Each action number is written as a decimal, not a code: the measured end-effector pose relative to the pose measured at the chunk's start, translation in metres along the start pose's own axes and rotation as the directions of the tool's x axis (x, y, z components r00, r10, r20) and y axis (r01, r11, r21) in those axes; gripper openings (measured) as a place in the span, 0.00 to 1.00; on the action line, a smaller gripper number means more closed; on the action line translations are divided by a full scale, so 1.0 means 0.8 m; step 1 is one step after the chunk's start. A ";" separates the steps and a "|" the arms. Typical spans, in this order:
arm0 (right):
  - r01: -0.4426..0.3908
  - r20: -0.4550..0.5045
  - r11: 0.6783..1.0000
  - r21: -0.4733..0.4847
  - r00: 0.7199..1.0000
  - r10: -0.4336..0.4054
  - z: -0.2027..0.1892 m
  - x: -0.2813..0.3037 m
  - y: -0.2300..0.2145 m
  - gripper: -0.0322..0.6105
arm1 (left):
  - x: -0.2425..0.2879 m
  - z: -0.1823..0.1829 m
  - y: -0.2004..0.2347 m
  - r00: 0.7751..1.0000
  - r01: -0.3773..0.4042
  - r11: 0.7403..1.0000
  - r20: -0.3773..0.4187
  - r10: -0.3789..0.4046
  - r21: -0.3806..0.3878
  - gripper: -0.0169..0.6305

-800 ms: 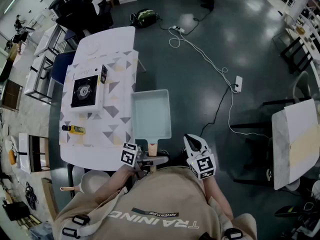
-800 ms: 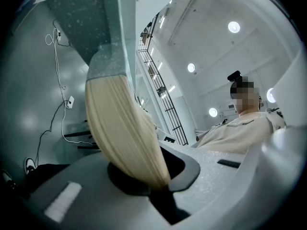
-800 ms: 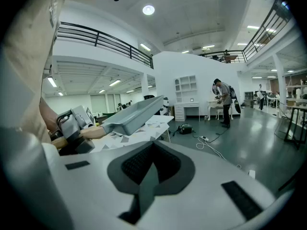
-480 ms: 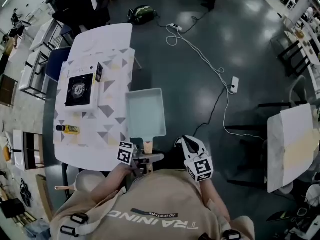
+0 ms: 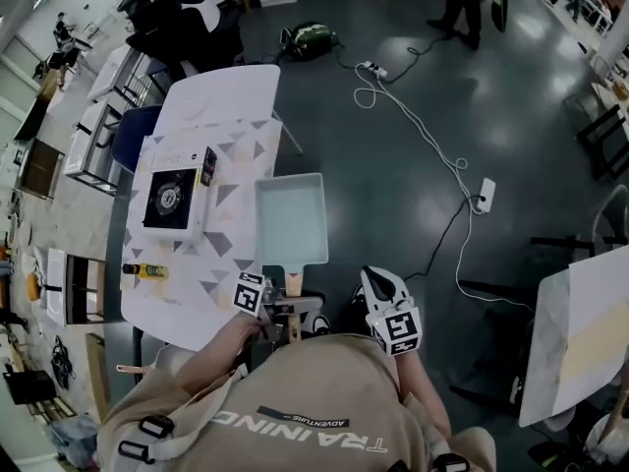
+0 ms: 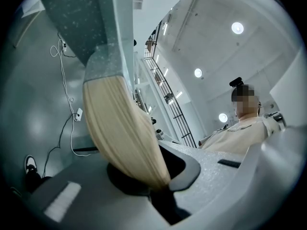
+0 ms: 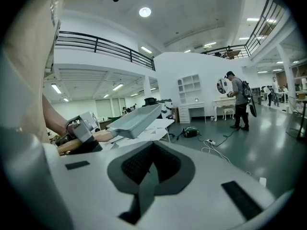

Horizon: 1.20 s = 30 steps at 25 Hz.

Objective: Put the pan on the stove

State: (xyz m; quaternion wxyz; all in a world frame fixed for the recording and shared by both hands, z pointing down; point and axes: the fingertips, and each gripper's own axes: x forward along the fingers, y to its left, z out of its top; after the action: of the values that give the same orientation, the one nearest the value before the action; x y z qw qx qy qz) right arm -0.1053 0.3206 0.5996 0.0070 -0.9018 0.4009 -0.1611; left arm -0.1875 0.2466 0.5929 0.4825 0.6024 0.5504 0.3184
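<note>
Left gripper clamped on wooden handle of pan; pan aloft just ahead of it, at surface edge. Since moment ago pan barely nearer stove, ahead-left of gripper: carry mostly still to make. Right gripper closed, empty.

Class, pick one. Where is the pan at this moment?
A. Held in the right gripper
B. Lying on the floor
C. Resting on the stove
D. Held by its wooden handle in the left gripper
D: the left gripper is shut on the wooden handle of the pan, which is off to the side of the stove, not on it.
</note>
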 end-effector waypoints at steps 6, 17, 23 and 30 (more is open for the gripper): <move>-0.097 0.039 0.995 -0.021 0.994 0.098 0.032 0.042 -0.048 0.05 | 0.029 0.052 0.011 1.000 -0.001 1.000 0.018 0.001 0.017 0.07; -0.209 -0.003 0.978 -0.023 0.978 0.209 0.034 0.084 -0.094 0.05 | 0.053 0.105 0.029 0.992 -0.003 1.000 0.127 0.004 -0.002 0.07; -0.233 -0.022 0.972 -0.027 0.972 0.233 0.039 0.127 -0.094 0.05 | 0.034 0.140 0.052 0.991 -0.009 1.000 0.133 0.010 -0.009 0.07; -0.207 -0.023 0.978 0.010 0.978 0.207 0.070 0.186 -0.112 0.05 | 0.011 0.202 0.071 0.994 -0.001 1.000 0.113 0.000 0.013 0.08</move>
State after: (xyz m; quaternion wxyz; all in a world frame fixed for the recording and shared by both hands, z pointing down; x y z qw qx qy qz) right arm 0.0691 0.2673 0.6018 0.0221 -0.8532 0.4919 -0.1718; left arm -0.0176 0.2221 0.5906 0.5090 0.6226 0.5241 0.2803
